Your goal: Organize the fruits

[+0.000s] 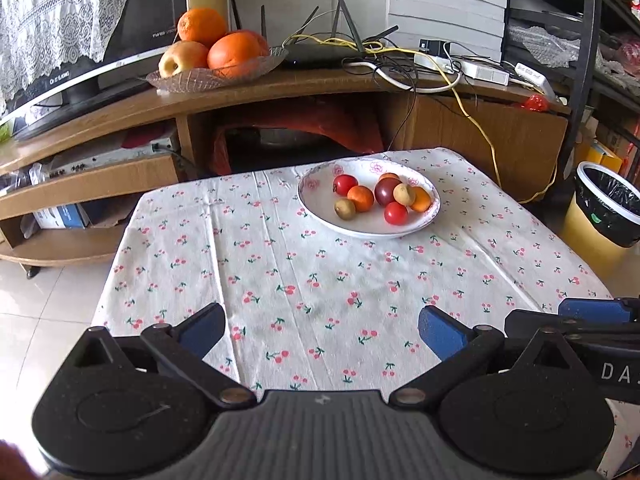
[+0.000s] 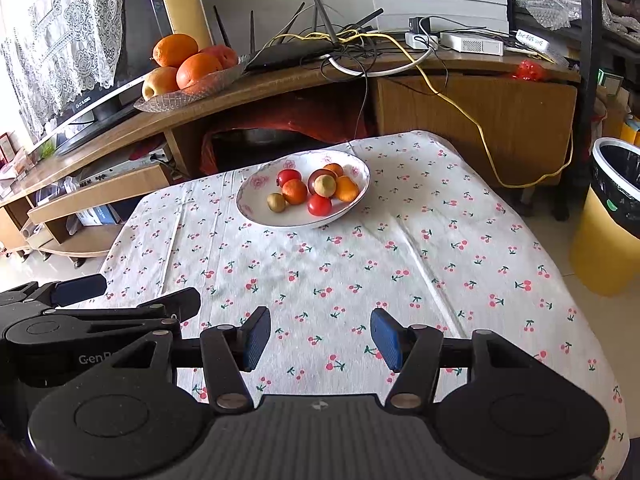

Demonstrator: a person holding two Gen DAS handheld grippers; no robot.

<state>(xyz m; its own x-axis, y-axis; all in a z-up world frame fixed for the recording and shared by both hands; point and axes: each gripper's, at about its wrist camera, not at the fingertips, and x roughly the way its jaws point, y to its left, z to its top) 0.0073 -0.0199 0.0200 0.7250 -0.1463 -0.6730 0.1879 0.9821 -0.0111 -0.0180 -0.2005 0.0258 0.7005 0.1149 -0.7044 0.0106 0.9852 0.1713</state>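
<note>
A white flowered plate (image 1: 320, 204) (image 2: 256, 204) sits toward the far edge of the cherry-print tablecloth (image 1: 320, 280) (image 2: 360, 264). Several small fruits lie in it: red tomatoes (image 1: 396, 213) (image 2: 319, 205), small oranges (image 1: 361, 198) (image 2: 295, 191), a dark plum (image 1: 385, 191), brownish round fruits (image 1: 345, 209) (image 2: 276, 202). My left gripper (image 1: 322, 330) hangs open over the near part of the cloth, nothing between its blue pads. The right gripper (image 2: 320, 338) is likewise open and empty, well short of the plate. Each gripper shows at the edge of the other's view.
Behind the table runs a wooden TV stand (image 1: 280, 88) with a glass dish of large oranges and an apple (image 1: 216, 52) (image 2: 188, 68), a router and tangled cables (image 1: 360, 52). A yellow bin with a black liner (image 1: 604, 216) (image 2: 612, 216) stands on the right floor.
</note>
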